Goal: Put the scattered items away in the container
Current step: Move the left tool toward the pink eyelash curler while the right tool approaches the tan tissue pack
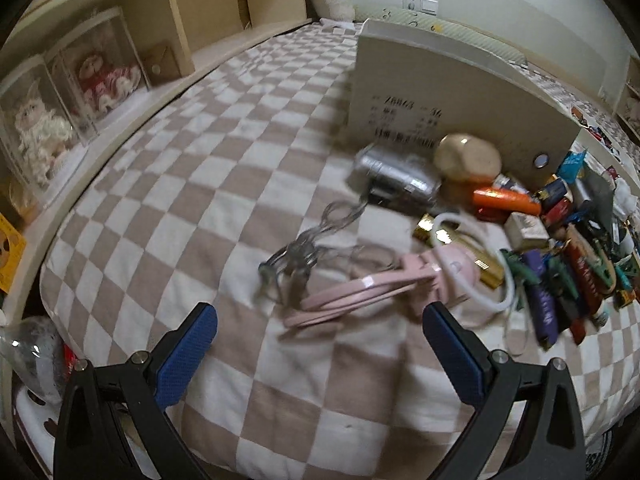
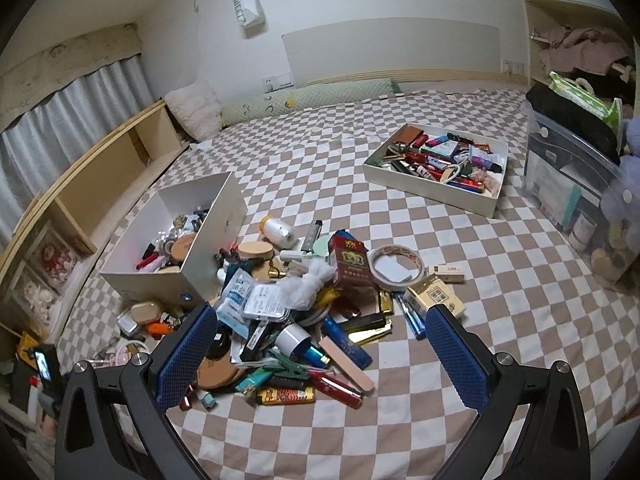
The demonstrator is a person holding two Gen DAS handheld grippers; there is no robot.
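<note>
Left gripper (image 1: 320, 322): jaws spread wide, nothing between them, hovering over the checkered bedspread (image 1: 192, 184). Just ahead of the jaws lies a pink clip-like gadget (image 1: 360, 292), with a metal eyelash curler (image 1: 296, 252) touching its far end; the left view is motion-blurred, so no finer detail.

Right gripper (image 2: 322, 326): jaws also spread, empty, above the near edge of the pile of small items (image 2: 304, 312).

Landmark: the white box (image 2: 208, 236), open top, partly filled with small bits.
- The pile sits just right of the box and runs toward the right gripper: a red carton (image 2: 350, 266), a tape roll (image 2: 394, 266), a white bottle (image 2: 276, 232), a round wooden lid (image 2: 256, 250), foil sachets (image 2: 256, 300), a blue tube (image 2: 344, 346), a green clothes peg (image 2: 294, 368), a red pen (image 2: 336, 386).
- In front of the box's near wall: a silver pouch (image 1: 396, 176), a tan oval case (image 1: 468, 158) and an orange tube (image 1: 506, 200), all close together; I cannot tell whether they touch the wall.
- Well beyond the box, to the right: a shallow tray (image 2: 432, 196) packed with sorted small items.
- Further right than the tray: a clear plastic bin (image 2: 568, 184) at the bed's edge.
- Left of the box: a wooden shelf (image 1: 180, 24) along the bed, with two boxed dolls (image 1: 72, 104) on it.
</note>
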